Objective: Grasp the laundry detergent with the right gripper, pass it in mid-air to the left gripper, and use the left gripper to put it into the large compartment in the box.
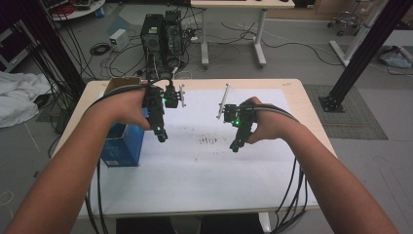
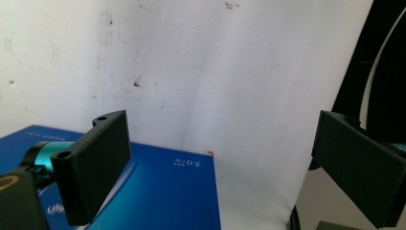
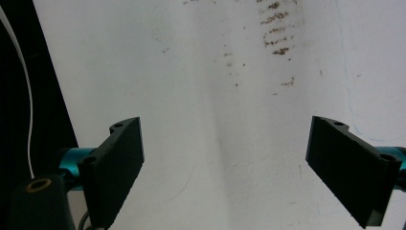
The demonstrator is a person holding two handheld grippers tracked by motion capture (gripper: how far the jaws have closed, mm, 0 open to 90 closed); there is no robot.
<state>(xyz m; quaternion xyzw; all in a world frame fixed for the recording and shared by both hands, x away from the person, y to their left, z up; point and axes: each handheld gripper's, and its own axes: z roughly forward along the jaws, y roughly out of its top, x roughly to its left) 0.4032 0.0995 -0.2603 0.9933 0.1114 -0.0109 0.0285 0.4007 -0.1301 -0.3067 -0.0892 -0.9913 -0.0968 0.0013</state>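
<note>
I am holding my left gripper (image 1: 162, 137) just above the white sheet (image 1: 204, 165) covering the table (image 1: 302, 97), right beside the blue box (image 1: 122, 146) standing at the sheet's left edge, while my right gripper (image 1: 235, 145) is hovering near the brown smudges (image 1: 208, 141) in the sheet's middle. Both pairs of jaws are standing wide apart and gripping nothing: in the left gripper view the blue box (image 2: 158, 191) is lying below and behind the near jaw, not between the two, and in the right gripper view the bare sheet (image 3: 220, 143) is spreading between them, the smudges (image 3: 277, 33) farther ahead. The box looks to be what I am working with, and its top flaps appear to be standing open. To take it well, I am judging that the left jaws should swing over one wall, straddle it squarely and close low and firm, since thin card may buckle or tip if pinched near a corner, with the right gripper ready to steady the far side.
</note>
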